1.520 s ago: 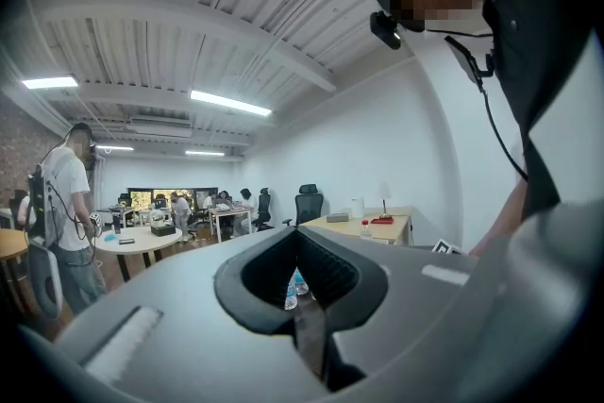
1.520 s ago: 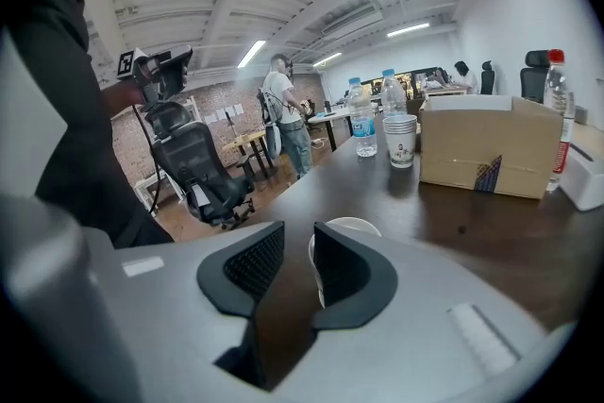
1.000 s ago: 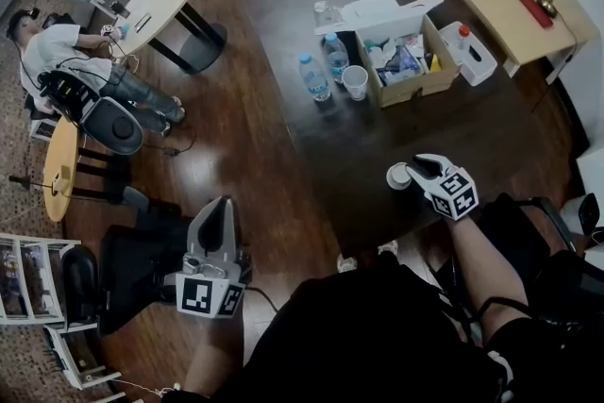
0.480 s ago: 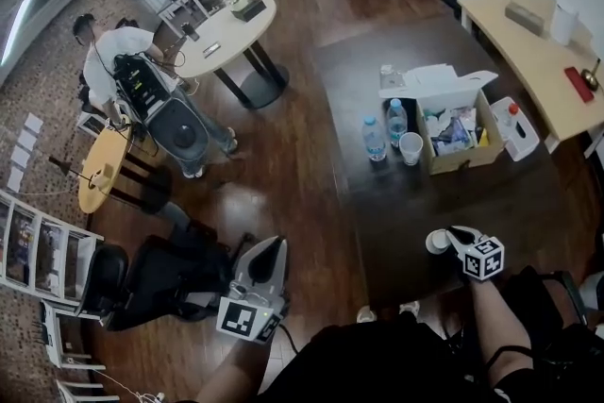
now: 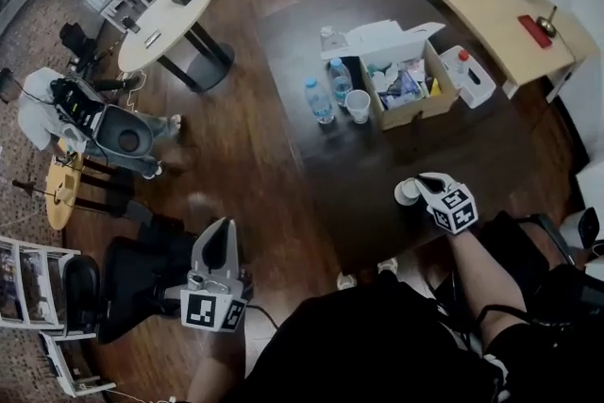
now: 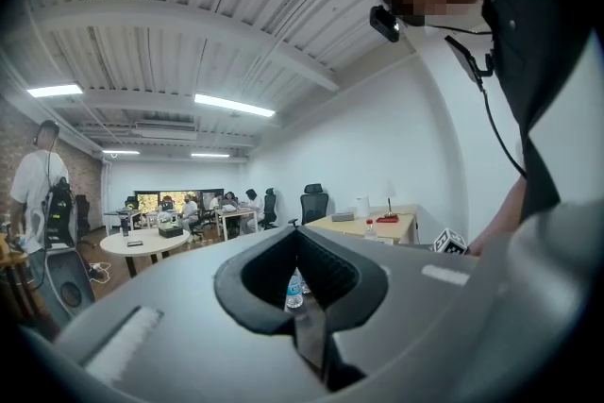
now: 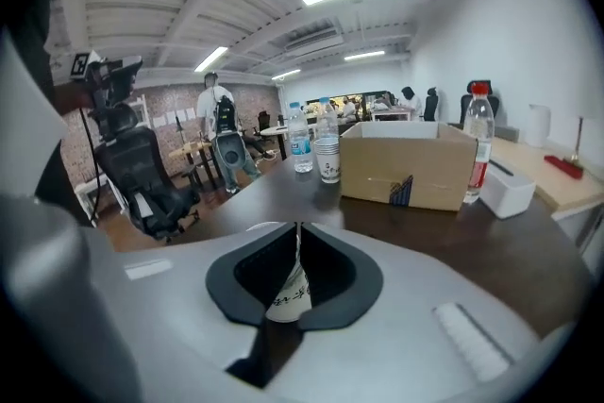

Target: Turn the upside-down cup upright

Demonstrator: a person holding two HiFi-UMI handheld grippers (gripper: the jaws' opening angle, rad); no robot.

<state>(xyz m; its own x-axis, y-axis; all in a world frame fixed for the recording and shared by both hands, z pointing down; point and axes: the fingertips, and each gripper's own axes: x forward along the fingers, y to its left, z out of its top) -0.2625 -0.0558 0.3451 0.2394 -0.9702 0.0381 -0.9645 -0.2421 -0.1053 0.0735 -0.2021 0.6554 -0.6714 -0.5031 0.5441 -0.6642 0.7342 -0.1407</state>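
On one dark table (image 5: 491,156) stood one cardboard box (image 5: 408,101), two water bottles (image 5: 319,99) left of it and, at the near edge, one white cup (image 5: 405,193) bearing unreadable black print, its wall pinched by the right gripper (image 5: 422,183), whose jaws had just been closing, while the left gripper (image 5: 220,233) hung pressed together.

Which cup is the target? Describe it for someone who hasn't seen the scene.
Dark table with a cardboard box. The cup sits alone at the near edge. Unlike the far cup beside the bottles, it is between the right gripper's jaws, which have just been closing.
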